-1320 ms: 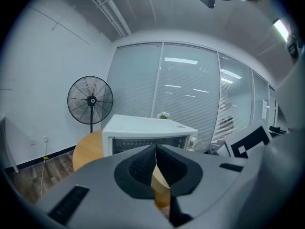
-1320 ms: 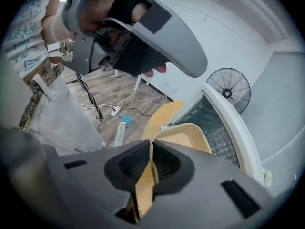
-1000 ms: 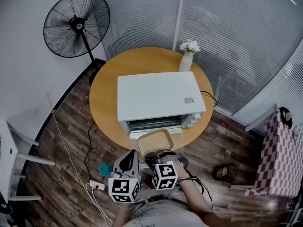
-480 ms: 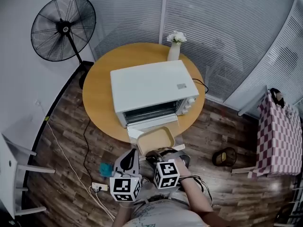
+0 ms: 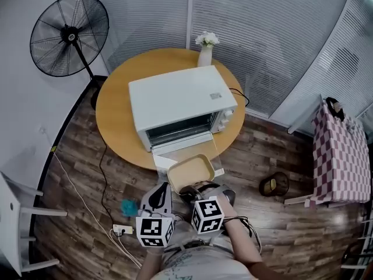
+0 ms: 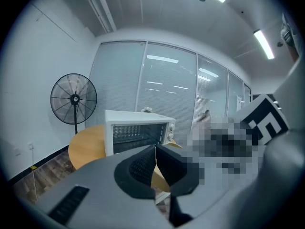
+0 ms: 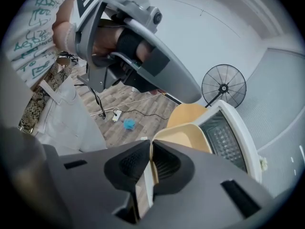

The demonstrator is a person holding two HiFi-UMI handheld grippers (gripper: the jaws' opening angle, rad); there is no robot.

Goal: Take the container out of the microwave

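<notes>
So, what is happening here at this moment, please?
A person holds a gripper in each hand. The right gripper is shut on the rim of a beige container. The container is out of the white microwave and is held in the air in front of its open door. The left gripper is shut and holds nothing.

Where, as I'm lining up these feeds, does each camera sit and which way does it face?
Head view: on the head, looking down at microwave, table, left tongs, right tongs, a forearm.
Left gripper view: on the left tongs, facing the microwave's open front past their shut tips.
Right gripper view: on the right tongs, shut on the container rim; left tongs above.
All share the microwave.
</notes>
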